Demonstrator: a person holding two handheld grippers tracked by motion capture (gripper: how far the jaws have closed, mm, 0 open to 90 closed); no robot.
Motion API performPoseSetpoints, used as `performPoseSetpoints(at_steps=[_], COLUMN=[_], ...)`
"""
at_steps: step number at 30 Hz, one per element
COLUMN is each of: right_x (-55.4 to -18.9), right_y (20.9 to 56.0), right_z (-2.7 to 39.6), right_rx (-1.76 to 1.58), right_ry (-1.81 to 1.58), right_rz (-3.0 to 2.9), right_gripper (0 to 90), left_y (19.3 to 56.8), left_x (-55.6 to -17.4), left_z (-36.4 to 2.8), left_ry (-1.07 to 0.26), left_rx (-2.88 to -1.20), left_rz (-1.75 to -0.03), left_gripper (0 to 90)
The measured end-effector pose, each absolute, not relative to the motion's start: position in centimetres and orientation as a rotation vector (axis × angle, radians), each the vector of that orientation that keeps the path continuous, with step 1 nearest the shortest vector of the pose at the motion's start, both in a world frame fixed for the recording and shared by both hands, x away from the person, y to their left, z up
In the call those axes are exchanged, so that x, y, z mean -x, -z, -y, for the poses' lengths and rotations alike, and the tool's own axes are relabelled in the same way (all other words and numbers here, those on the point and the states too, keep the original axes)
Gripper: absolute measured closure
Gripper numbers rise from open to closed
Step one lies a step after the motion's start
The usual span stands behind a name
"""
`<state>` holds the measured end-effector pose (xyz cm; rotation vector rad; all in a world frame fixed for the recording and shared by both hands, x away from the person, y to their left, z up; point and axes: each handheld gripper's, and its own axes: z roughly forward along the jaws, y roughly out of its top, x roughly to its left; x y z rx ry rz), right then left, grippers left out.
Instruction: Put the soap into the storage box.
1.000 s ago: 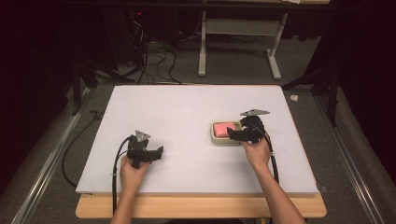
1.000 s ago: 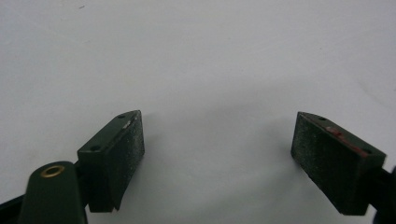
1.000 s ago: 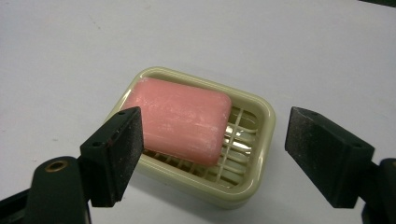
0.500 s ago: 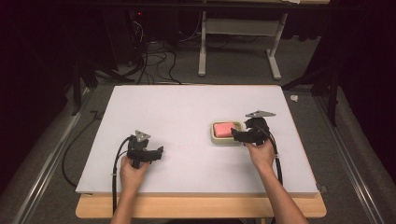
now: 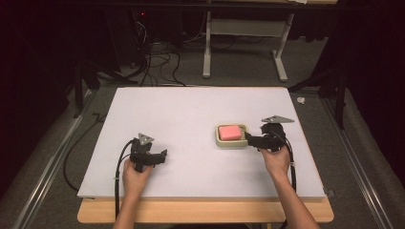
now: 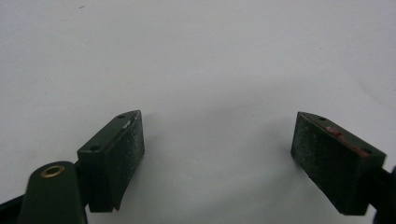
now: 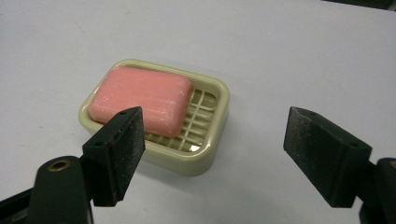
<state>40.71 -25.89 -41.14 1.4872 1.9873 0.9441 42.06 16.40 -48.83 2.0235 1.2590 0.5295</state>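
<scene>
Two bare forearms, no sleeves showing, each hand wrapped around a black hand-held gripper. The left gripper point(image 5: 152, 157) and the right gripper point(image 5: 253, 140) each carry a flat grey three-cornered plate point(image 5: 145, 138) on top, and a black cable point(image 5: 117, 179) loops back from each along the arm. Seen close, the fingers point(image 7: 119, 154) are blocky, dark green-black wedges faced with rough, gritty pads; small screw holes dot their edges, a brass-ringed hole sits at the base, and one left finger bears a reddish scuff point(image 6: 343, 137).

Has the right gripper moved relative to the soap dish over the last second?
Yes. The right gripper has drawn back off the soap dish toward the table's right edge; jaws open.
</scene>
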Motion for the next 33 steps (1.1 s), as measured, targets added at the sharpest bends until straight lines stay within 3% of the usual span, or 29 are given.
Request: performPoseSetpoints(at_steps=[33], right_x=[-37.9], right_y=[41.1], right_z=[29.7], right_rx=[-1.522], right_ry=[-0.990], right_rz=[-1.905], right_gripper=[21.3], left_y=[48.8], left_x=[-42.1], left_z=[-16.4], left_ry=[-0.531], left_rx=[-2.025], left_rz=[-1.259], left_gripper=[17.7])
